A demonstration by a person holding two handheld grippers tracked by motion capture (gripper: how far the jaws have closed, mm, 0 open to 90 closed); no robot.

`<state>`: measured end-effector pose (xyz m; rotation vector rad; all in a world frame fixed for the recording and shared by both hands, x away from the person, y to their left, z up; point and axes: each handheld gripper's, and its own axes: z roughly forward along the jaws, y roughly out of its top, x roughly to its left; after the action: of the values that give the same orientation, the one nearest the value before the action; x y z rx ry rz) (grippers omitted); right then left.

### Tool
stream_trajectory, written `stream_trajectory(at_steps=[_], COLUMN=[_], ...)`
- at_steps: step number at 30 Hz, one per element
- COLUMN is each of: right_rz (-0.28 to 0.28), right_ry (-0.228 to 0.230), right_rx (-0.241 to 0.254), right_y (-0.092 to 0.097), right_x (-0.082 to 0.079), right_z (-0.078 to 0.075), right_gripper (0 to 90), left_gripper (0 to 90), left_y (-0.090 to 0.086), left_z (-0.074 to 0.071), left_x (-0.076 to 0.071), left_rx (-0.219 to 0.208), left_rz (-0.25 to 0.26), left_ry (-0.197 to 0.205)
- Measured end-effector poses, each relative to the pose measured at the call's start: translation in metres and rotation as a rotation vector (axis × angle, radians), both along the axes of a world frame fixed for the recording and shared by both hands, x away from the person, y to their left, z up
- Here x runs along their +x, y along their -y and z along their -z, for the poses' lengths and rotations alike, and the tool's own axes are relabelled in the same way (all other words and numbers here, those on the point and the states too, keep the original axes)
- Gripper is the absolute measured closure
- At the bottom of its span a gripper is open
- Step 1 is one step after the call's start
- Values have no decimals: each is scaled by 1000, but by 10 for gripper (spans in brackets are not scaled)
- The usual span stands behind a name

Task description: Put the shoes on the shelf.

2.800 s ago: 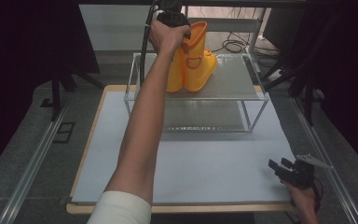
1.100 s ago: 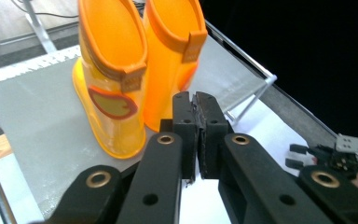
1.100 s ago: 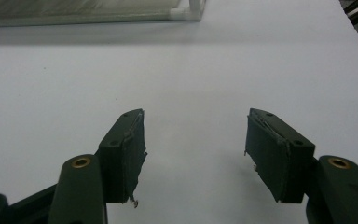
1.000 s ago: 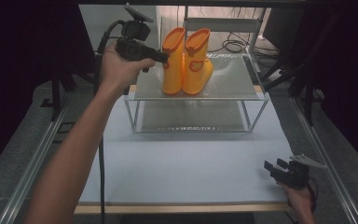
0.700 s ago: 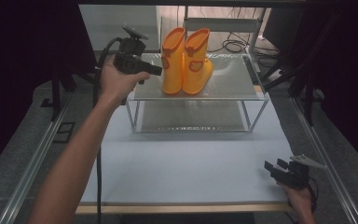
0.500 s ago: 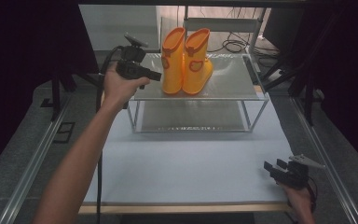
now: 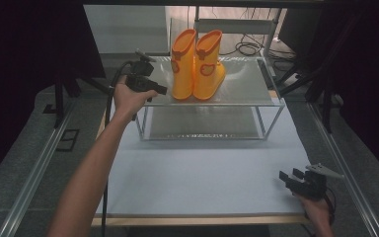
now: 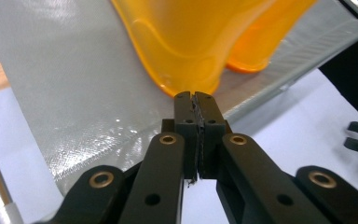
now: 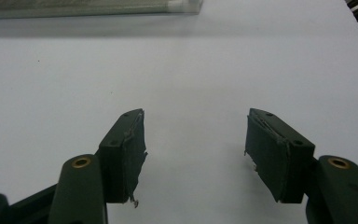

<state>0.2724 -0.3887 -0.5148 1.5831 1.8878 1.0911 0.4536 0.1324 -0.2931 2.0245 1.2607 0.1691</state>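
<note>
From above, my left gripper (image 7: pixel 154 89) sits at the shelf's (image 7: pixel 246 94) left edge — boots (image 7: pixel 196 64) upright just to its right; right gripper (image 7: pixel 296 178) rests far off on the worktop (image 7: pixel 202 173). Left gripper view: fingers (image 8: pixel 186 121) pressed together, empty, boot toe dead ahead. Right gripper view — fingers (image 9: pixel 126 149) wide, nothing between.

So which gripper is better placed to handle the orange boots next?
Left. The left gripper is at the shelf edge, shut, right beside the orange boots. The right gripper rests open at the table's near corner, far off.
</note>
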Motion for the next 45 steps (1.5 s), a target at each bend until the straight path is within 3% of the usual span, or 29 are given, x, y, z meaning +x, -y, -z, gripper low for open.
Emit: stream_trajectory(at_steps=[8,14,23,27,32,43,45], right_rz=[5,13,6,-4,-12,-15,-14], right_ry=[0,1,-5,-5,-7,-8,-9], right_rx=[-3,-5,-7,-5,-3,-3,-3], right_y=[2,4,2,-2,-4,-4,-4], right_x=[0,0,1,2,3,3,3], right_z=[1,1,2,2,1,1,2], right_gripper=[371,371,371,371,371,372,371], left_gripper=[890,891,900,900,900,898,898], left_y=[6,17,25,34,47,41,35], left_z=[20,29,27,24,22,24,25], left_x=[16,21,18,16,17,17,19], left_rx=[-15,-12,-36,-68,-50,-71,-39], left_rz=[-36,-18,-34,-8,4,4,-28], left_ry=[-12,-19,-14,-23,-21,-28,-6])
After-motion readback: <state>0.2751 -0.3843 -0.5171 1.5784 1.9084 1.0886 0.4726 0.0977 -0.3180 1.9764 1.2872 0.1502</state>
